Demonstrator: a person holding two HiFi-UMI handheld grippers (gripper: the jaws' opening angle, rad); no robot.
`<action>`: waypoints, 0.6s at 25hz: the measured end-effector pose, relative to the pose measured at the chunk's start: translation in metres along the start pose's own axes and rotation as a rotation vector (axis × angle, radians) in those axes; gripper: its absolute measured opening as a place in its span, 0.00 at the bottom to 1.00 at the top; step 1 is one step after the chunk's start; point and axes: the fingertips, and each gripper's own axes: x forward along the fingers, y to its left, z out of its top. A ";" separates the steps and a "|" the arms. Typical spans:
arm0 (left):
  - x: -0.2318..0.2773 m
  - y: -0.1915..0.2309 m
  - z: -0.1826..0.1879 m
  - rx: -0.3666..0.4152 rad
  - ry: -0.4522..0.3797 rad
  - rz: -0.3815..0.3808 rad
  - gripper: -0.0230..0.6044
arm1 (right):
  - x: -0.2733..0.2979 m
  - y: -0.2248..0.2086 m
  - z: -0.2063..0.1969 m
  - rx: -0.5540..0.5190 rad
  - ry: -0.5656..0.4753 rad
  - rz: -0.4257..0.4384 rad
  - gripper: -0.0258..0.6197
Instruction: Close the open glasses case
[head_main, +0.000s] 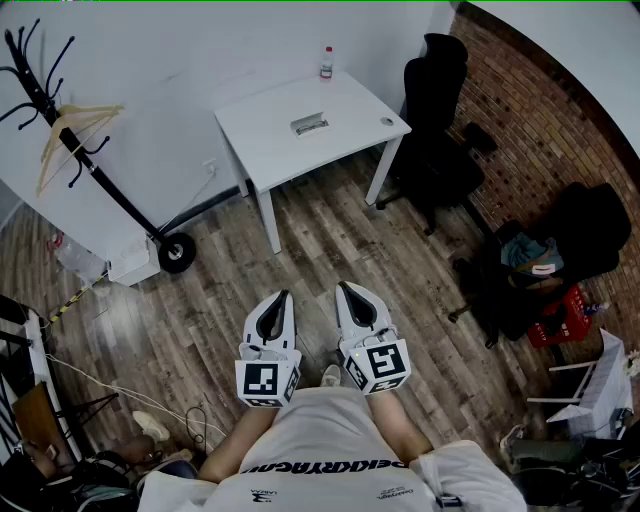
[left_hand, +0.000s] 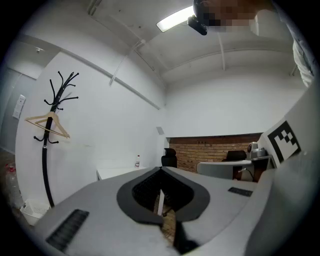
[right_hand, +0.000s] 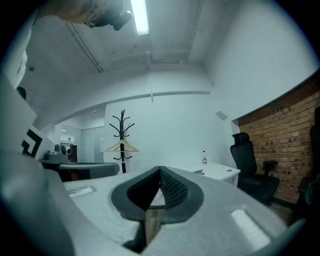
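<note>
Glasses case (head_main: 309, 124) lies on the far white worktop (head_main: 262, 140). Left gripper (head_main: 285, 296) and right gripper (head_main: 341, 287) hang near the person, well apart from it, fingers (left_hand: 90, 205) clenched on nothing.

The room is lit brightly and evenly by a ceiling tube light (right_hand: 140, 16), straight lines are bent by fisheye distortion toward every frame's edges, and black corners and blurred near surfaces are seen in both gripper views.
</note>
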 end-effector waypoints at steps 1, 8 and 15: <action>0.006 -0.003 -0.001 0.002 0.001 0.004 0.03 | 0.001 -0.007 0.000 0.006 0.000 0.004 0.04; 0.049 -0.030 -0.010 0.016 0.006 0.017 0.03 | 0.006 -0.058 0.004 0.014 -0.023 0.015 0.04; 0.090 -0.058 -0.027 0.018 0.025 0.042 0.03 | 0.006 -0.105 -0.002 -0.006 -0.008 0.045 0.04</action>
